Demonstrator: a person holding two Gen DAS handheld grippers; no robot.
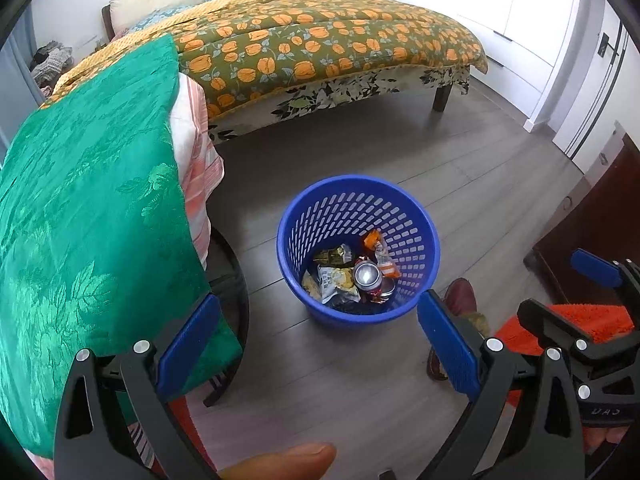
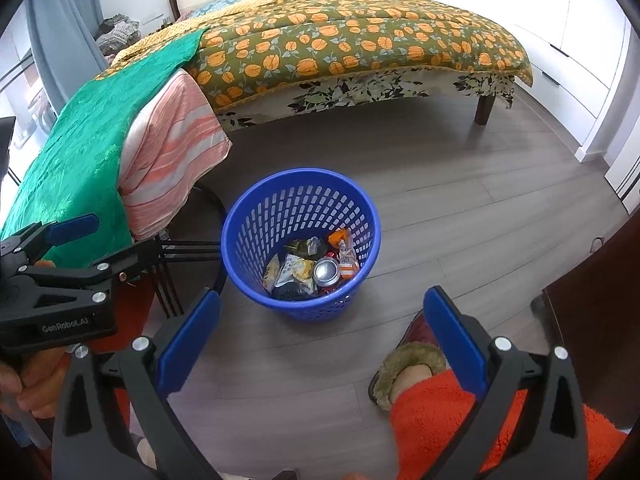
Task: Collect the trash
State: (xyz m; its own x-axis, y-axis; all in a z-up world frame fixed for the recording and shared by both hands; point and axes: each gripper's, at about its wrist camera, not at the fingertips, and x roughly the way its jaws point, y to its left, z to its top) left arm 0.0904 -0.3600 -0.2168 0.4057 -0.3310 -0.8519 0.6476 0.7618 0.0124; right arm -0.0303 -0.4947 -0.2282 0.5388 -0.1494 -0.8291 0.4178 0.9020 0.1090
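A blue perforated basket [image 1: 404,204] stands on the grey wood floor, also seen in the right wrist view as the basket [image 2: 256,208]. Inside lie a silver can [image 1: 367,274], crumpled snack wrappers [image 1: 334,282] and an orange packet [image 1: 380,252]; the right wrist view shows the same can [image 2: 326,272] and wrappers [image 2: 294,270]. My left gripper [image 1: 320,344] hangs open and empty, short of the basket. My right gripper [image 2: 322,336] is open and empty too, just before the basket. The left gripper [image 2: 84,248] also shows at the left of the right wrist view, and the right gripper [image 1: 560,292] at the right of the left wrist view.
A table under a green cloth [image 1: 88,216] and a striped pink cloth [image 2: 172,148] stands left, with dark legs [image 2: 188,252] beside the basket. A bed with an orange-flowered quilt [image 1: 320,44] fills the back. A slippered foot [image 2: 412,364], an orange sleeve [image 2: 436,420] and dark furniture [image 1: 600,240] are right.
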